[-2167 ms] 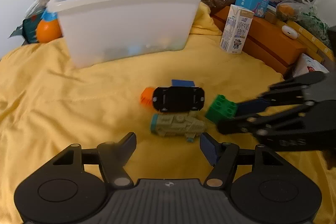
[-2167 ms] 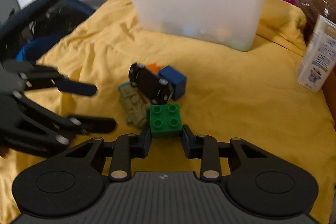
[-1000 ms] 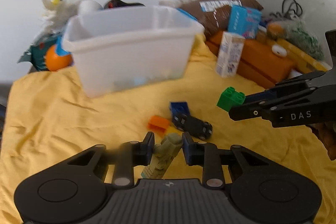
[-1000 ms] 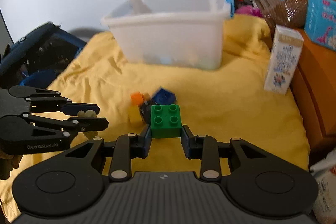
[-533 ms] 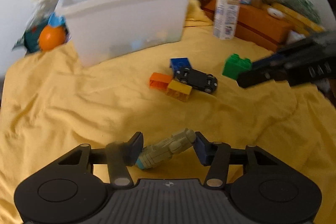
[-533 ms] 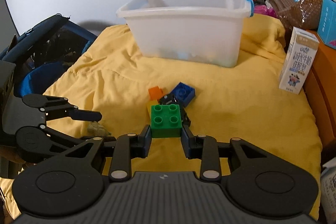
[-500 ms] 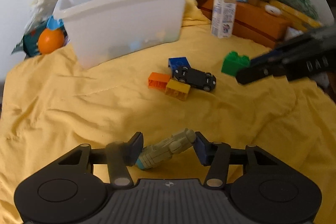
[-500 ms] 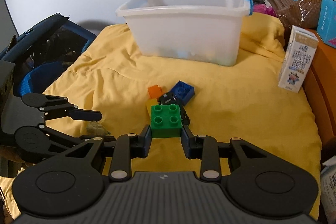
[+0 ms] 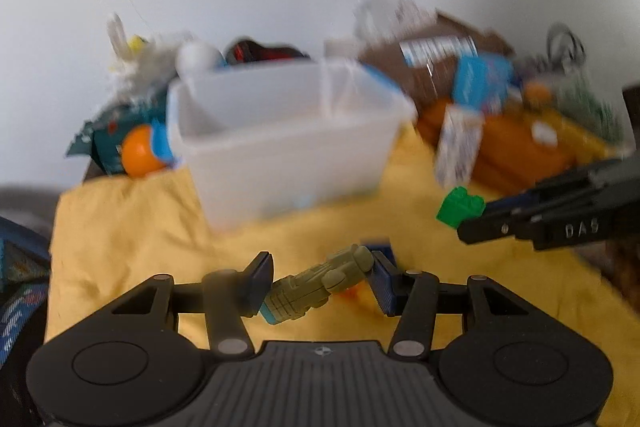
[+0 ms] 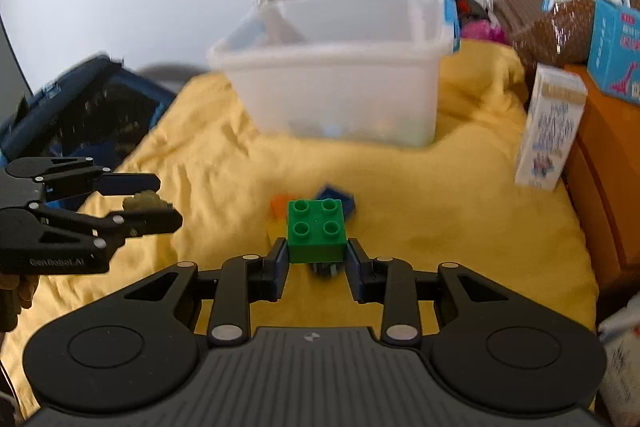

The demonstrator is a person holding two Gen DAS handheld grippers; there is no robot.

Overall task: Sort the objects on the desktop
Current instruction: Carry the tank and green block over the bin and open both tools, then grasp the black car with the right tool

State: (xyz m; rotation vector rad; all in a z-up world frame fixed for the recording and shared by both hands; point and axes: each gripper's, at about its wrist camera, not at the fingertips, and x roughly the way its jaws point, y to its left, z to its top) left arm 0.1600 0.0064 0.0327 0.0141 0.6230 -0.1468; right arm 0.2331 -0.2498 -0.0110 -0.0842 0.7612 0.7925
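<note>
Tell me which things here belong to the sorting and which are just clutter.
Job: olive-green plastic toy vehicle, green plastic building brick, translucent white plastic bin, blue plastic brick, orange plastic brick.
Lying about: white milk carton, blue cardboard box, orange ball.

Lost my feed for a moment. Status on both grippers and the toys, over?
Right gripper shut on green brick. Left gripper jaws just opening, olive toy vehicle wedged slantwise between them. White bin ahead, nothing blocking.
</note>
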